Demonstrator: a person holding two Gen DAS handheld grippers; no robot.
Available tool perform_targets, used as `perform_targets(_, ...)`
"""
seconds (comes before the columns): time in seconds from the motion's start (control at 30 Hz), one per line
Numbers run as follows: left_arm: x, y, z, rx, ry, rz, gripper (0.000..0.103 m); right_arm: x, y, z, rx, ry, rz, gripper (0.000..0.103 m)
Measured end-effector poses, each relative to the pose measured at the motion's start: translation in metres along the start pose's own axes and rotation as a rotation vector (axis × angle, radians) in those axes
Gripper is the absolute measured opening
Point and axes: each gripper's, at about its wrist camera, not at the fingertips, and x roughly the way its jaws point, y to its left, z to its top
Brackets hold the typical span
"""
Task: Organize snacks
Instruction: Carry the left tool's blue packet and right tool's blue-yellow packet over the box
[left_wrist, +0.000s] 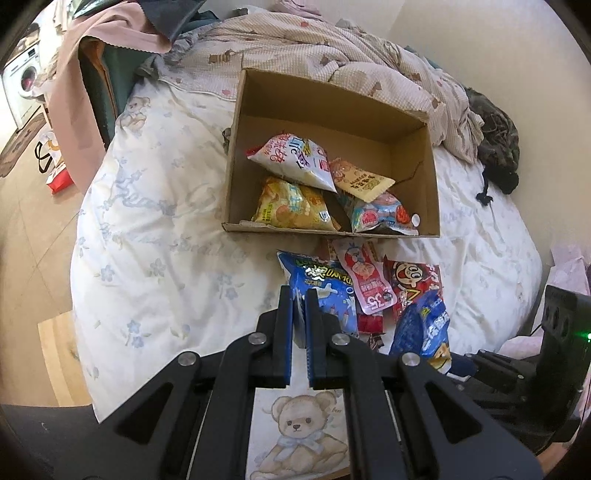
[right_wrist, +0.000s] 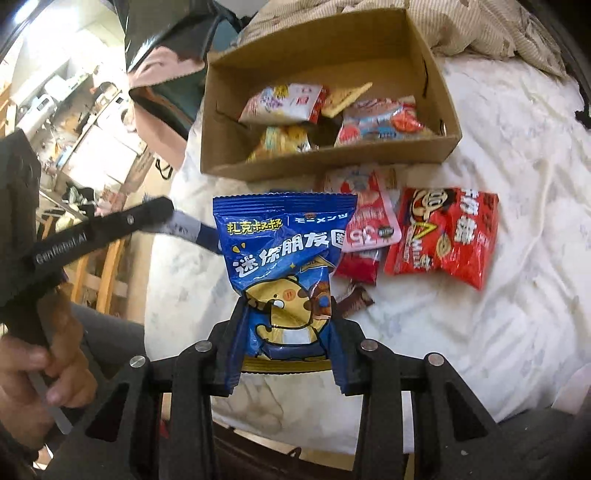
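A cardboard box (left_wrist: 236, 147) (right_wrist: 229, 92) lies on the bed with several snack packets inside. In front of it lie a pink packet (left_wrist: 369, 280) (right_wrist: 369, 221), a red cartoon packet (left_wrist: 417, 277) (right_wrist: 443, 236) and a small brown sweet (right_wrist: 354, 299). My left gripper (left_wrist: 299, 295) is shut on the edge of a blue-and-white snack bag (left_wrist: 325, 291). My right gripper (right_wrist: 286, 310) is shut on a blue cartoon snack bag (right_wrist: 284, 251) (left_wrist: 424, 325) and holds it upright above the bed. The left gripper's fingers (right_wrist: 192, 229) reach in behind that bag.
A rumpled patterned quilt (left_wrist: 332, 55) and dark clothing (left_wrist: 495, 140) lie behind the box. The bed's left edge drops to a wooden floor (left_wrist: 22, 229). A chair draped with pink cloth (left_wrist: 85, 74) stands at the bed's far left.
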Motion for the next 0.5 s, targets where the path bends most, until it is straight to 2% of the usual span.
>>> perform_targets(0.13, -0.011, 0.003, 0.005, -0.016, -0.056, 0.026, 0.004, -0.011, -0.005, 0.005, 0.005, -0.039, -0.021, 0.04)
perform_targets(0.23, -0.02, 0.007, 0.015, -0.041, -0.083, 0.013, 0.004, -0.02, -0.002, 0.014, -0.001, -0.06, -0.027, 0.04)
perform_targets(0.37, -0.031, 0.008, 0.041, -0.057, -0.117, -0.013, 0.004, -0.034, -0.01, 0.037, 0.027, -0.1, -0.007, 0.04)
perform_targets(0.5, -0.037, -0.005, 0.07, -0.012, -0.162, -0.02, 0.004, -0.038, -0.018, 0.063, 0.04, -0.139, -0.005, 0.04)
